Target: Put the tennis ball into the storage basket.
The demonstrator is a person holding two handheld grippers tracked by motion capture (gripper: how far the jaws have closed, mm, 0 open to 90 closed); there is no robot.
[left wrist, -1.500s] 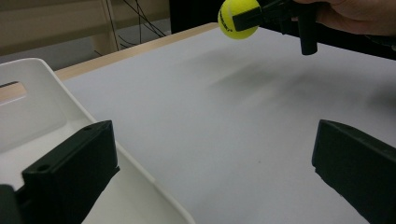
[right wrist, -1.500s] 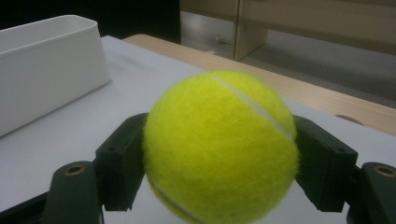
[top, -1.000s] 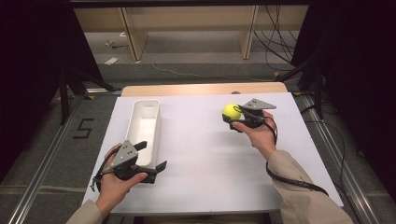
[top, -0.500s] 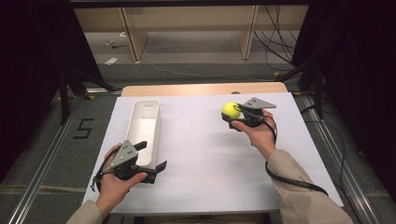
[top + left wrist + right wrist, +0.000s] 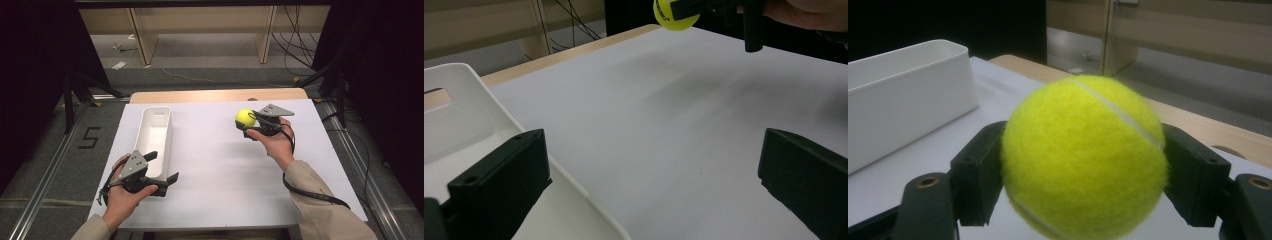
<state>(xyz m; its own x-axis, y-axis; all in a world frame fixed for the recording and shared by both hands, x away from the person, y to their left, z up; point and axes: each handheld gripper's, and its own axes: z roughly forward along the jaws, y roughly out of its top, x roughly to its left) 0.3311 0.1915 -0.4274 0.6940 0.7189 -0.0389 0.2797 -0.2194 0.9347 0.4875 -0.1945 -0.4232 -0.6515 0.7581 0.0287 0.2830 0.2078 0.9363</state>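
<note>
A yellow tennis ball (image 5: 245, 117) (image 5: 1083, 157) is clamped between the two black jaws of my right gripper (image 5: 246, 121), a little above the white table top at the back right. From the left gripper view the same ball (image 5: 674, 14) hangs at the top edge. My left gripper (image 5: 161, 166) (image 5: 644, 180) rests near the front left, jaws wide apart with nothing between them, one jaw over the near end of a long white bin (image 5: 152, 137) (image 5: 459, 125). The bin (image 5: 898, 100) lies lengthwise on the left half of the table.
The white table sheet (image 5: 220, 170) spreads between the two hands. A wooden strip (image 5: 215, 95) borders the far edge. Beyond it stand wooden shelf legs (image 5: 265, 40) and floor cables (image 5: 295, 45). Metal rails (image 5: 45, 185) run along both sides.
</note>
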